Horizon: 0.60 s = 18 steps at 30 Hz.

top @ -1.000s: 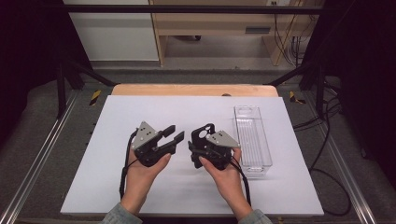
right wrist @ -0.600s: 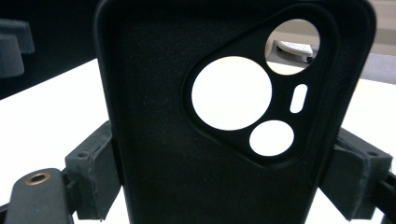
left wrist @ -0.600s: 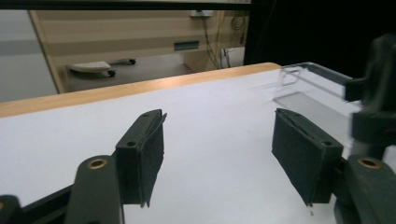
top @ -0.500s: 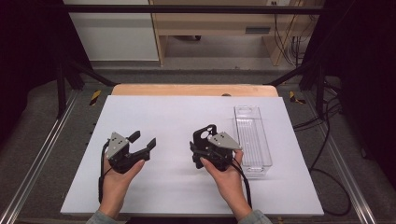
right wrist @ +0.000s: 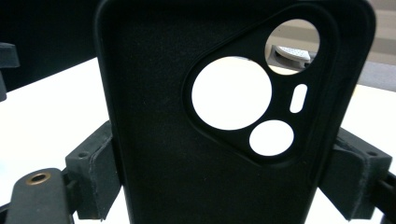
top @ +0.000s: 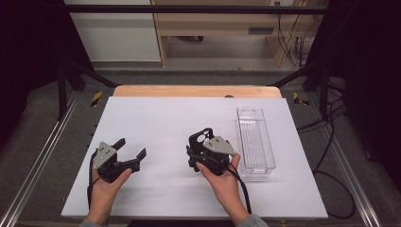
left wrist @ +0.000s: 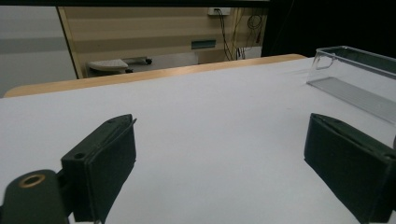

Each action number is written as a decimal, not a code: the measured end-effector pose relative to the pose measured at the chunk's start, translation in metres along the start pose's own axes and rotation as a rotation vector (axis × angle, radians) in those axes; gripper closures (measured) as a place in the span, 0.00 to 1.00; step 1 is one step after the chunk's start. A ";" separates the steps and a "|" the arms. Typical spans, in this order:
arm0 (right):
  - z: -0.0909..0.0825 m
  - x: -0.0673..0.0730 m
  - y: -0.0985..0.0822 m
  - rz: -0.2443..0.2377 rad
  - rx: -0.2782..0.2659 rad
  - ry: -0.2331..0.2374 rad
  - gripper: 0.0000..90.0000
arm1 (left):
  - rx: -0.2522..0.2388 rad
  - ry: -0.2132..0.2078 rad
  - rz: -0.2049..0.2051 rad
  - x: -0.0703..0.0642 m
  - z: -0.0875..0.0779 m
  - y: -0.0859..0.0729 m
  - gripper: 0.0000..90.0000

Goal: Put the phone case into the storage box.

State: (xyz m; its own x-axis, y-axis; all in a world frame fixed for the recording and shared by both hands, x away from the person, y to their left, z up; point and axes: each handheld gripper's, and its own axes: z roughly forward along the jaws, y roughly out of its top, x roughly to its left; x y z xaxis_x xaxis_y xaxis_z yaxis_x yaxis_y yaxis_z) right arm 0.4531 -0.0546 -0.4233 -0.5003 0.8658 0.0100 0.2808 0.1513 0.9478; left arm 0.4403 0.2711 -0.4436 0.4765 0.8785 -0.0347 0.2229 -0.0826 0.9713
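Black silicone, one phone case (top: pixel 200 140), stands clamped in the right tool (top: pixel 201 153) near the middle of the white counter (top: pixel 170 118) in the high view. One clear tray (top: pixel 256 142) lies just beside it, along the right edge. The left tool (top: pixel 128 152) sits near the left edge, jaws having just been opening, nothing between them; wide bare counter lies ahead.

In the left gripper view, both pads (left wrist: pixel 106 163) stand wide apart over bare counter.

In the right gripper view, the pads press the case's sides.
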 end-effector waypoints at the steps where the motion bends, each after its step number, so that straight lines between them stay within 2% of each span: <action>1: 0.000 0.000 0.000 0.003 0.005 -0.001 0.15 | -0.003 -0.001 -0.002 0.001 -0.001 -0.001 0.10; 5: -0.003 -0.004 0.009 0.020 0.003 0.003 0.15 | -0.007 -0.009 0.002 0.003 -0.005 -0.005 0.08; 9: -0.006 -0.011 0.028 0.035 -0.012 0.000 0.15 | -0.012 -0.010 0.019 0.006 -0.013 -0.009 0.06; 13: -0.007 -0.023 0.051 0.052 -0.029 -0.009 0.15 | -0.023 -0.006 0.024 0.012 -0.020 -0.012 0.05; 18: -0.002 -0.044 0.075 0.075 -0.038 -0.040 0.15 | -0.040 0.002 0.010 0.019 -0.025 -0.013 0.04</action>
State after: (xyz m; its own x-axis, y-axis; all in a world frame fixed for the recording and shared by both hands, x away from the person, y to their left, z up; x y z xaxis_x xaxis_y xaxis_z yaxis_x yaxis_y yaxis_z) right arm 0.4943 -0.0823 -0.3520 -0.4459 0.8924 0.0696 0.2848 0.0677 0.9562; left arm 0.4257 0.3005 -0.4509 0.4765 0.8788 -0.0249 0.1838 -0.0719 0.9803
